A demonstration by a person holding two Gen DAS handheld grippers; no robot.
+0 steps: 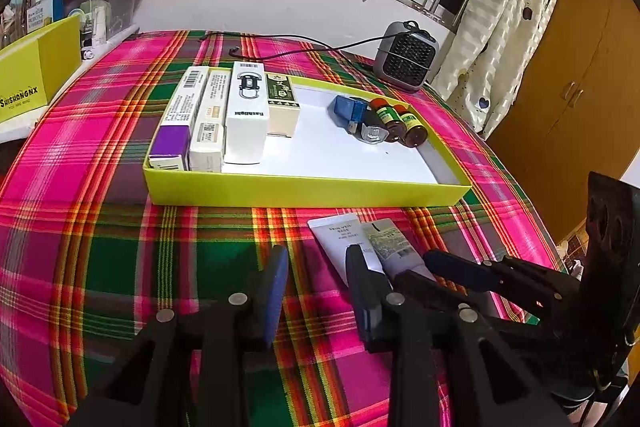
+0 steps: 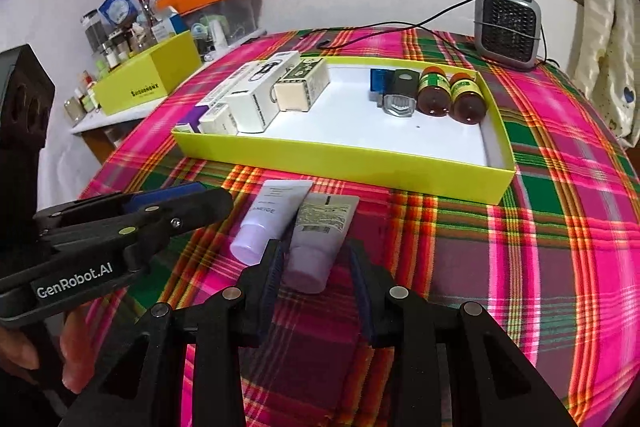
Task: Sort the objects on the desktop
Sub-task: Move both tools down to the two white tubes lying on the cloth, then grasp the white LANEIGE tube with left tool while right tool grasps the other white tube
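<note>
**Two wrist views, one table from its near edge**

Both fisheye cameras sit low over the near edge of the plaid table (image 1: pixel 120 247), facing its far edge and the barred window. The left wrist view looks from the left, the right wrist view from closer in. Both share the yellow-green tray (image 1: pixel 304 189) (image 2: pixel 360 163), two tubes (image 1: pixel 360 243) (image 2: pixel 304 227) before it, and the grey heater (image 1: pixel 406 57) (image 2: pixel 508 27).

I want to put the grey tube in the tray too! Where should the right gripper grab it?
Grab the grey tube across its rounder body just above the cap end, coming from the near side. It lies flat, cap towards the right gripper, whose open fingers already straddle it. The white tube lies close alongside, so keep the left finger narrow.
</note>
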